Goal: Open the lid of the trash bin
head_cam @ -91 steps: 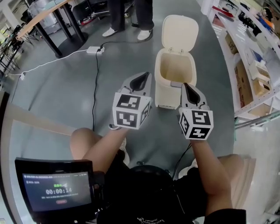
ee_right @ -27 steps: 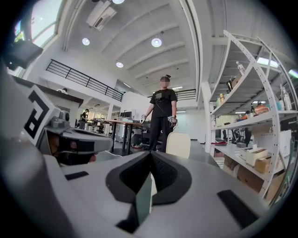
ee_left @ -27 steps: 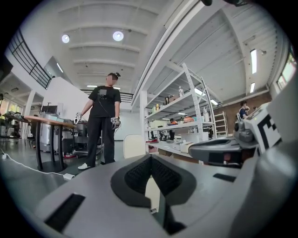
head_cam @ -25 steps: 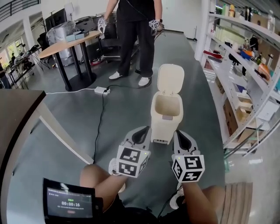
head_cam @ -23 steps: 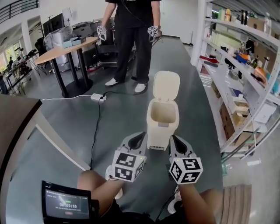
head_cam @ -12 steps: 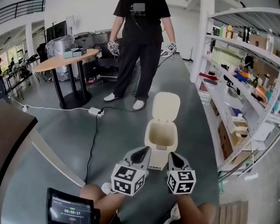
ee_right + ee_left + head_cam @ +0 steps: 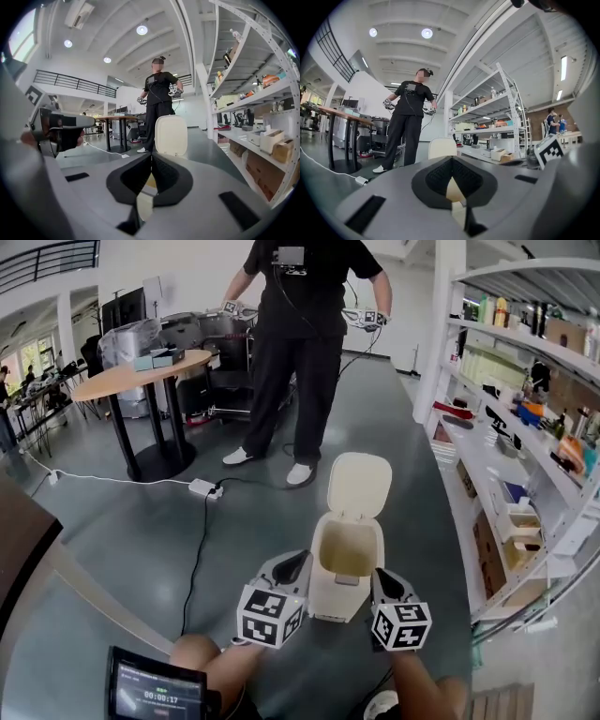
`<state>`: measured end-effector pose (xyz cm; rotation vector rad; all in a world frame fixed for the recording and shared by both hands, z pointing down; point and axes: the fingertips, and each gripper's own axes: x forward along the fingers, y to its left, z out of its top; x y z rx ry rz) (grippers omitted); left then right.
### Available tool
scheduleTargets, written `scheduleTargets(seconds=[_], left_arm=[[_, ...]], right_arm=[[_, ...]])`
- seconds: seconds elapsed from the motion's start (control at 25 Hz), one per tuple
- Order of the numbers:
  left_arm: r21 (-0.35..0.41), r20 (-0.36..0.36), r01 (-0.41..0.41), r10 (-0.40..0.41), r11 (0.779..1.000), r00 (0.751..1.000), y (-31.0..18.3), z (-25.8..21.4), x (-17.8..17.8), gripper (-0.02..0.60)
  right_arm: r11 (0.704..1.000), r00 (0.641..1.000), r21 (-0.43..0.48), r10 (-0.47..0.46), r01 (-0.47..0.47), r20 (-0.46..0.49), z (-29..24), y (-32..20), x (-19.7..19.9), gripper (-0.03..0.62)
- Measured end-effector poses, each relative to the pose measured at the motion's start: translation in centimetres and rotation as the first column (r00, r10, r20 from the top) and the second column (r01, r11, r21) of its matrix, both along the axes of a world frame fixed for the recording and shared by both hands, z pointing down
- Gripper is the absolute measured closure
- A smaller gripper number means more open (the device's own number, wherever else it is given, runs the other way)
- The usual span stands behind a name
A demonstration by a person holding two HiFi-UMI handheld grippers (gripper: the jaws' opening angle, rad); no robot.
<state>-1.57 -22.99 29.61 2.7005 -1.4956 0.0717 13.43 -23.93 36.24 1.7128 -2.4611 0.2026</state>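
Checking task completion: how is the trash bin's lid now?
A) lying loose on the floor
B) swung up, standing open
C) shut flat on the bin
B: the lid stands upright behind the bin, whose inside shows.

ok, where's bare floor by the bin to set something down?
Free: grey floor left of the cream plastic trash bin, up to the black cable; the strip between bin and white metal shelving on the right. Crowded: behind the raised lid, where a person's white shoes stand, and the bin's near corners, by the left tongs and right tongs.
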Motion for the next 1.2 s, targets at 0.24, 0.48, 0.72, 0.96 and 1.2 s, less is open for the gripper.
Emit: scheduleTargets(seconds=[0.24,0.48,0.72,0.96,1.2], left_arm=[[-0.021,0.06,0.034,-0.033,0.999,0.998,-7.9,3.6,-0.8,0.583],[-0.021,0.081,0.022,-0.021,1.0,0.996,-14.3,4.1,-1.2,0.583],[-0.03,0.108,0.016,-0.013,0.999,0.994,-18.6,4.6,-3.2,0.583],[-0.108,0.039,0.035,-0.031,0.994,0.999,-21.7,4.5,-5.4,0.583],[-0.121,-0.043,0.048,-0.053,0.992,0.998,-21.9,3.5,-5.4,0.583]], right_arm=[[0.999,0.997,0.027,-0.021,0.023,-0.075,-1.6,-6.8,1.0,0.589],[0.992,0.994,0.098,-0.066,0.074,-0.082,-4.6,-14.2,0.7,0.586],[0.969,0.976,0.17,-0.152,0.178,-0.156,-10.6,-20.7,-1.2,0.494],[0.965,0.881,0.133,-0.145,0.228,-0.451,-14.4,-25.5,-1.7,0.416],[0.93,0.53,-0.061,-0.26,0.363,-0.807,-13.3,-28.3,-2.6,0.379]])
